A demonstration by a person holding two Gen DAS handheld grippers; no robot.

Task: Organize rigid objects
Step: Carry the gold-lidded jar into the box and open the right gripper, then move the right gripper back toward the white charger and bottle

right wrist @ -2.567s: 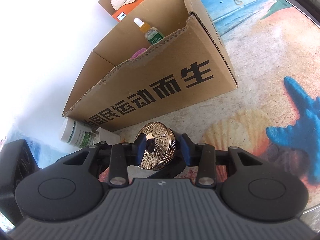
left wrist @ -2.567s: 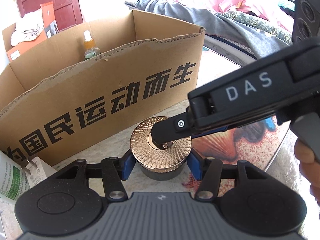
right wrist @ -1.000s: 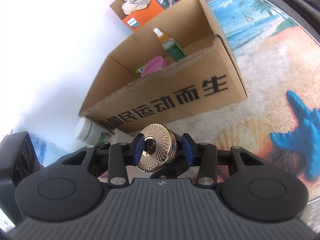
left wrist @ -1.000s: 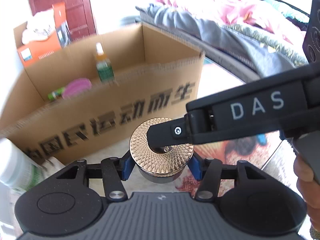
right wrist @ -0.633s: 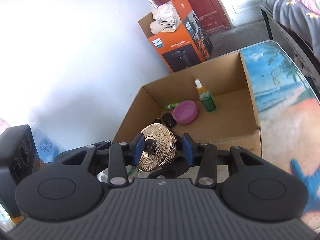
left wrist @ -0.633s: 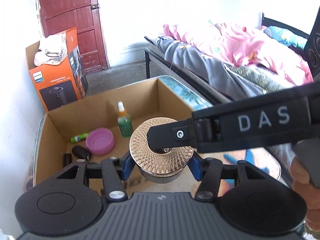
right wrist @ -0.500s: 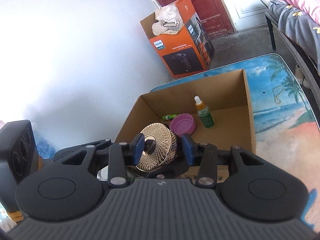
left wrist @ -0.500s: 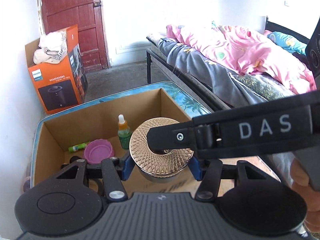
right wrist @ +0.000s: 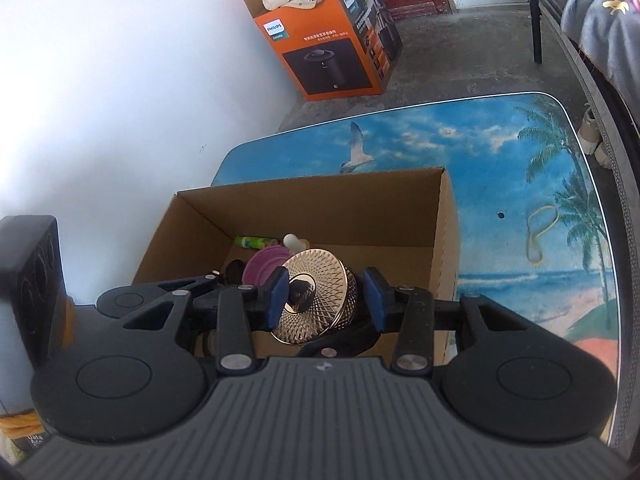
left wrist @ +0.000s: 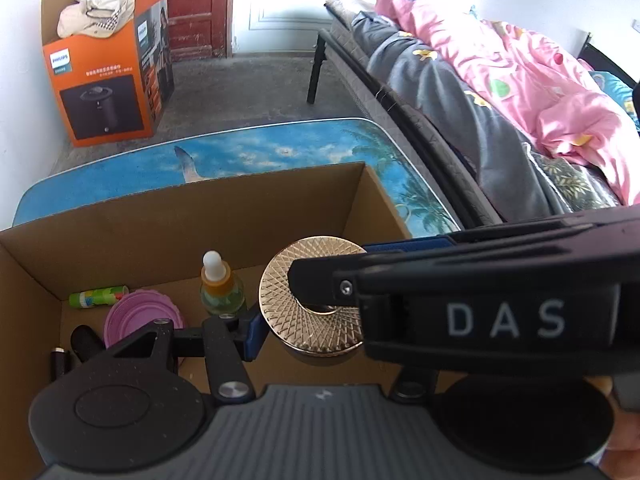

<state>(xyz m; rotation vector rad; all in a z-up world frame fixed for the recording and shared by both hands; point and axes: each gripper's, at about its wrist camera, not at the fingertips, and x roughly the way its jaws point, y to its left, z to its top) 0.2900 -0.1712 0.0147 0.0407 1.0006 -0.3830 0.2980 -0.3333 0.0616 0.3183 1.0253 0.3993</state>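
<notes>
I clamp the gold-lidded jar [left wrist: 316,312] from both sides with my left gripper [left wrist: 320,320], my right gripper [right wrist: 325,294] pinching lid top and base, steadying it above the cardboard box [left wrist: 192,216] for lowering in.

Bedroom in a home, doubling as a storage corner.
A metal-framed bed [left wrist: 460,92] is lying under a pink quilt [left wrist: 532,64] and grey blanket; a beach-print table [right wrist: 500,168] is standing beside it on bare concrete floor [left wrist: 248,84], with an orange appliance carton [left wrist: 104,80] sitting by a red wooden door [left wrist: 196,8].
</notes>
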